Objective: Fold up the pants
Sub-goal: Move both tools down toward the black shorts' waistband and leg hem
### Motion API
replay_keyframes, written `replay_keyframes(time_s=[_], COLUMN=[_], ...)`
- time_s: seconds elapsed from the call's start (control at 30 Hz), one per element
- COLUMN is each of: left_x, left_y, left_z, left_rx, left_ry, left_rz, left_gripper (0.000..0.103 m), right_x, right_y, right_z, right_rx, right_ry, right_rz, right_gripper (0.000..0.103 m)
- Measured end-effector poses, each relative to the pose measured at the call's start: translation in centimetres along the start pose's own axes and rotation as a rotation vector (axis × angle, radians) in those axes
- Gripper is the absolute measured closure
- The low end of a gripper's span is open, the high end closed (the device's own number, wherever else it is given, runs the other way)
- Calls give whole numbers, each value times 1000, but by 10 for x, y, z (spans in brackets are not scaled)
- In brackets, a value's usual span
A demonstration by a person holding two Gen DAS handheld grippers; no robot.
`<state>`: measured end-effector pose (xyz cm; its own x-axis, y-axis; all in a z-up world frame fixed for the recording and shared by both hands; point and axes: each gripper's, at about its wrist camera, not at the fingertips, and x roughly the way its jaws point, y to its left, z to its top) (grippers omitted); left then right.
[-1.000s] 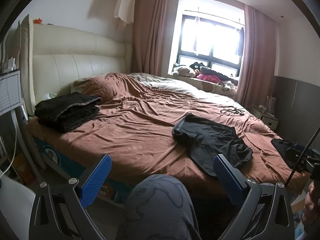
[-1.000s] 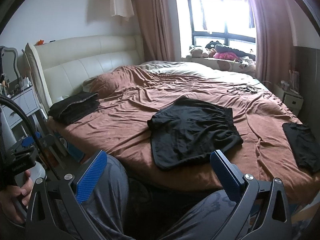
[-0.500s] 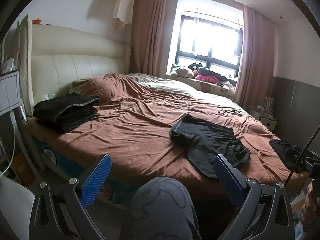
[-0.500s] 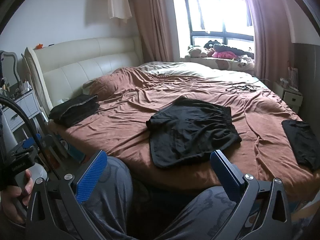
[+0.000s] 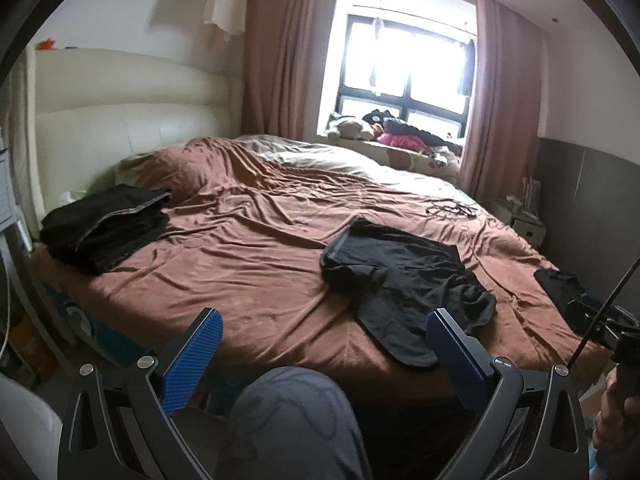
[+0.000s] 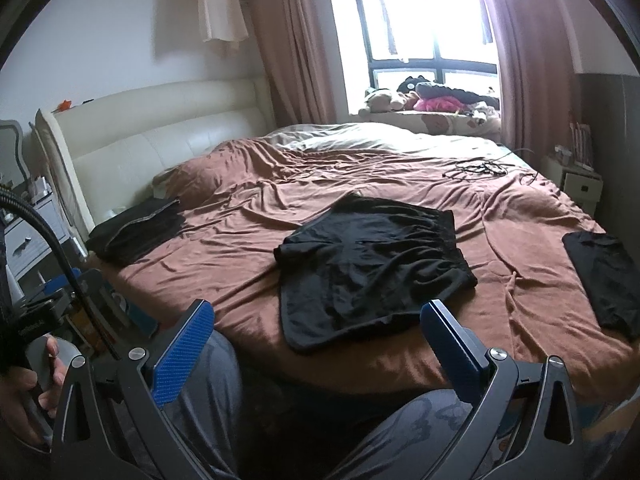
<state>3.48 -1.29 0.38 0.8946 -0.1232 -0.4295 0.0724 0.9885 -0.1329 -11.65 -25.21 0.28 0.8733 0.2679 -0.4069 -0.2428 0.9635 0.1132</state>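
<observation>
A pair of black pants (image 5: 404, 280) (image 6: 372, 264) lies rumpled and spread on the brown bedspread (image 5: 248, 264) (image 6: 248, 256) near the bed's front edge. My left gripper (image 5: 322, 344) hangs open in front of the bed, short of the pants, which sit up and to the right of it. My right gripper (image 6: 316, 336) is open too, just before the pants' near hem, with nothing between its fingers. The person's grey-trousered knees (image 5: 288, 420) (image 6: 208, 384) show below both grippers.
A stack of folded dark clothes (image 5: 104, 224) (image 6: 140, 228) rests at the bed's left by the cream headboard (image 5: 120, 128). Another black garment (image 6: 608, 272) (image 5: 560, 284) lies at the right edge. Black cables (image 6: 480, 168) sit at the far right of the bed. A nightstand (image 6: 28, 236) stands left.
Both views have shifted slightly toward the bed and the pants look a little nearer. Both grippers stay open and nothing on the bed has moved.
</observation>
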Motion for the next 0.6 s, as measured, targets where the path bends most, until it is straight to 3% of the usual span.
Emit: replay_keyframes(time_s=[0.37,0.6], left_x=[64,114], left_y=[-27,-23], left_z=[-1,-15], left_rx=[54,-15], left_ry=[91,206], left_rz=[-60,-128], left_gripper=[1,1], right_x=[40,78], right_y=[-35,-55], right_z=[5,8], right_rx=[99,165], right_ry=[45,92], right_rz=[-9,-21], right_gripper=[0,0])
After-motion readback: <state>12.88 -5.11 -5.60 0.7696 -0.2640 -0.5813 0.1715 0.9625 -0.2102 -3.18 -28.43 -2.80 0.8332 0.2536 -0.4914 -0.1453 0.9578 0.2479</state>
